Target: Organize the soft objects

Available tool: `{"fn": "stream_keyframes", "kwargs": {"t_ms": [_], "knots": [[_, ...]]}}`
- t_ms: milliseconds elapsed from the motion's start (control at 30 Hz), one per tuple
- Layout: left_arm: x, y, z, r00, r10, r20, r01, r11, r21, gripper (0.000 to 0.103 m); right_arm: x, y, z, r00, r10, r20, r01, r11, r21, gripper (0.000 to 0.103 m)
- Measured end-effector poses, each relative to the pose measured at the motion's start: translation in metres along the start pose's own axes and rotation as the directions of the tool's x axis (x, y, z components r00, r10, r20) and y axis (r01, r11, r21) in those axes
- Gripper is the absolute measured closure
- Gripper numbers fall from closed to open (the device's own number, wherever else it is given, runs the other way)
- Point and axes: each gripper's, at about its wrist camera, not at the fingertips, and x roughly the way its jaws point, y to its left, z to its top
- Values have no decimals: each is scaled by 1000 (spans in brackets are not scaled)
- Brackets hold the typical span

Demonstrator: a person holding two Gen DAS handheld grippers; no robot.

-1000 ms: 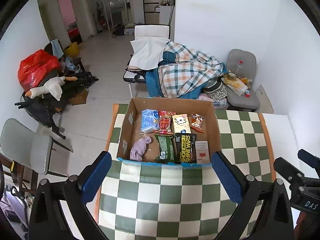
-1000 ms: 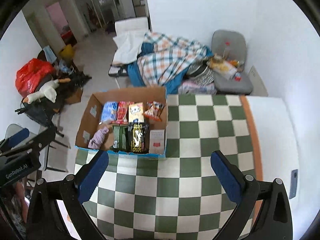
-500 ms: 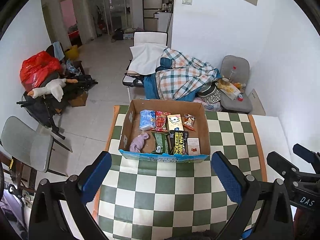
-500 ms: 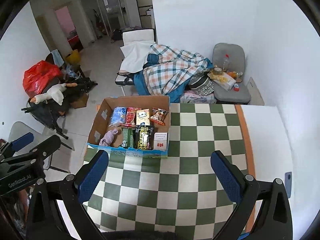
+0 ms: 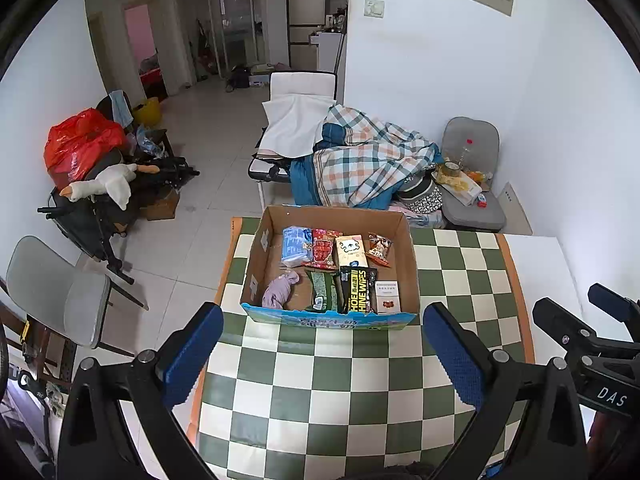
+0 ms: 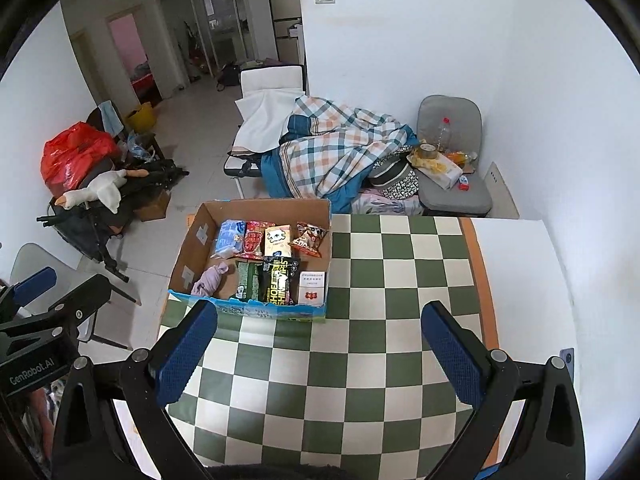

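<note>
Packets fill the box [image 5: 408, 264] in two neat rows: a blue pack [image 5: 297, 245], a red pack [image 5: 324, 247], a cream pack [image 5: 349, 251] and a small red snack [image 5: 378, 249] along the far side, then a green pack [image 5: 324, 290], the wipes [image 5: 357, 289] and a white carton [image 5: 387, 297] along the near side. A lilac cloth [image 5: 280, 289] lies bunched in the near left corner, apart from the green pack, with bare cardboard around it.

The box sits at the far left of the table [image 5: 344, 392], its left wall close to the table edge. Nothing else rests on the checked cover that we can see.

Our left tongs [image 5: 322, 356] hang released and empty above the table, well short of the box; our right tongs [image 6: 318, 354] are likewise spread wide and hold nothing.

We judge the sorting nearly done, with the cloth the one loose item. To tidy it well, we should come down over the near wall with the left tongs, keep the fingers clear of the green pack, pinch the cloth at its thick middle so it lifts as one bundle, and avoid nudging the box toward the table edge.
</note>
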Motion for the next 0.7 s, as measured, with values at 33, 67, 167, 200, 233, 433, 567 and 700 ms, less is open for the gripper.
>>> {"fn": "stream_keyframes", "kwargs": {"t_ms": [33,67,167,200,233,433,567,700], "knots": [[2,1,1,1000,0,1,0,1000,0,1,0,0,0,1000,0,2,0,1000,0,0],[1,0,1,1000,0,3,0,1000,-2,1,-1,0,1,1000,0,4,0,1000,0,0],[1,0,2,1000,0,3,0,1000,-3,1,-2,-2,3,1000,-6,9,6,1000,-3,0],[1,0,2,1000,0,3,0,1000,-3,1,-2,-3,4,1000,-4,7,4,1000,0,0],[1,1,2,1000,-2,2,2,1000,-2,1,-3,-2,4,1000,-8,6,8,1000,-4,0],[1,1,2,1000,1,5,-1,1000,-9,1,-7,-2,5,1000,-22,17,22,1000,3,0],[1,1,2,1000,1,5,-1,1000,-9,1,-8,-5,4,1000,-24,17,24,1000,4,0],[1,1,1,1000,1,5,-1,1000,-12,1,-8,-5,5,1000,-21,18,21,1000,2,0]]}}
